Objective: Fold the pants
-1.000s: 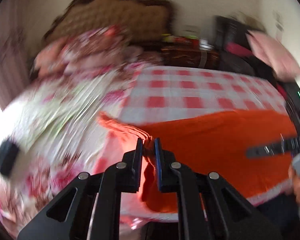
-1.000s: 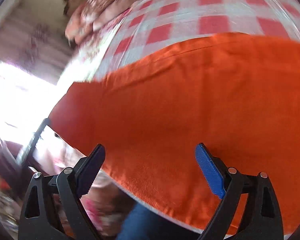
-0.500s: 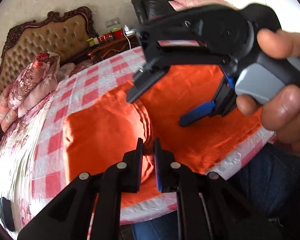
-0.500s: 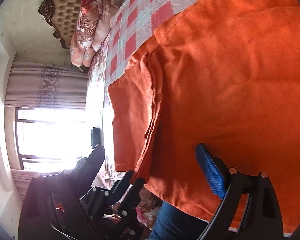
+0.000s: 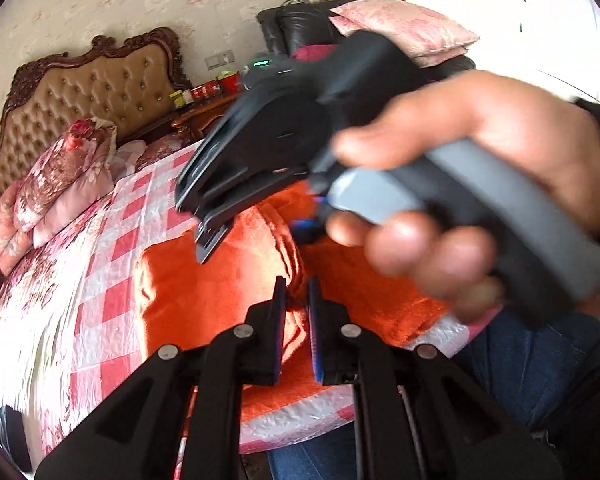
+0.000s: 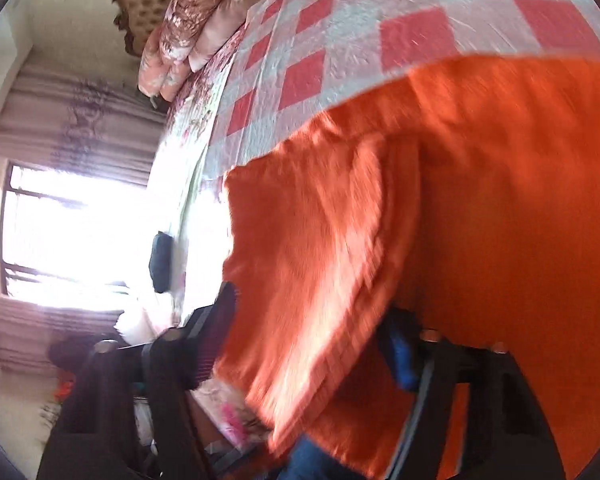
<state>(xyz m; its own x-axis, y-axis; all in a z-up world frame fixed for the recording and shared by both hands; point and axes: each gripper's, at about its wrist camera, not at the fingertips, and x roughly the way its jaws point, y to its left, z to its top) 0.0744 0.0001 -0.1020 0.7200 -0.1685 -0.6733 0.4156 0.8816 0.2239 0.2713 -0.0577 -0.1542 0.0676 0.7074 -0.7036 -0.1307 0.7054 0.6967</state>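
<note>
Orange pants (image 5: 204,292) lie on the bed's near edge, one end folded over onto the rest. My left gripper (image 5: 296,308) is shut on a ridge of that orange cloth. Close above it in the left wrist view, a hand (image 5: 480,152) holds my right gripper (image 5: 258,236), which points down at the pants. In the blurred right wrist view the right gripper (image 6: 312,336) straddles the folded flap of the pants (image 6: 500,200). Its jaws are closing with the cloth between them, and the fingers still stand well apart.
A red-and-white checked cover (image 5: 112,248) tops the bed, with floral pillows (image 5: 60,176) by the tufted headboard (image 5: 100,92). The person's jeans-clad legs (image 5: 540,360) press against the near bed edge. A small black object (image 6: 160,260) lies at the bed's side near the bright window (image 6: 60,232).
My left gripper carried the gripped end of the pants across, laying a flap over the rest. The right gripper moved in over that flap and its jaws narrowed.
</note>
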